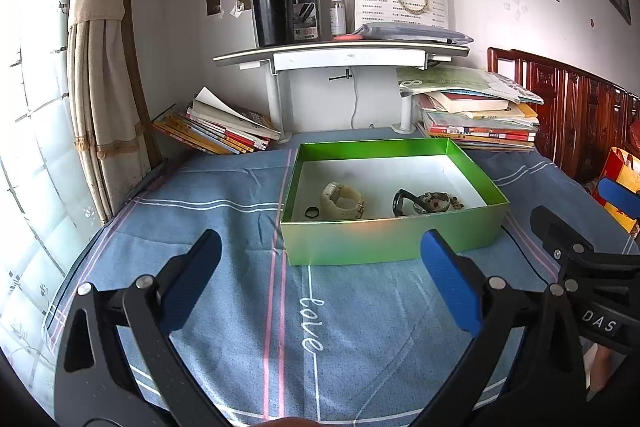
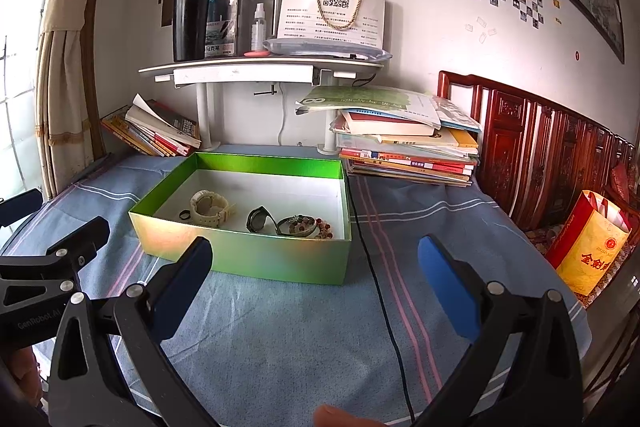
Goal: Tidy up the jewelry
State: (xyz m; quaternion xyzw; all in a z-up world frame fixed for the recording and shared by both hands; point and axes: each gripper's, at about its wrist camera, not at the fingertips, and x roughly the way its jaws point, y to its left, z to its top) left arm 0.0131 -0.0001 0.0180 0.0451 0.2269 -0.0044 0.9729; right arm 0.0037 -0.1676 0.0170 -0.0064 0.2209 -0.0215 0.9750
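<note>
A green box [image 1: 384, 241] with a white inside stands on the blue cloth; it also shows in the right wrist view [image 2: 256, 259]. Inside lie a cream watch [image 1: 342, 201] [image 2: 208, 207], a small dark ring [image 1: 312, 213] [image 2: 184, 215], a black watch [image 1: 402, 202] [image 2: 258, 219] and a bead bracelet [image 1: 438, 202] [image 2: 310, 225]. My left gripper [image 1: 320, 267] is open and empty, just short of the box's near wall. My right gripper [image 2: 316, 275] is open and empty, in front of the box's near right corner.
Book stacks [image 2: 408, 143] [image 1: 220, 131] lie behind the box, under a white shelf [image 1: 340, 53] with a black flask [image 1: 272, 7]. A black cable [image 2: 380, 287] runs over the cloth right of the box. A carved wooden bench [image 2: 540, 155] and yellow bag [image 2: 584, 247] stand at right.
</note>
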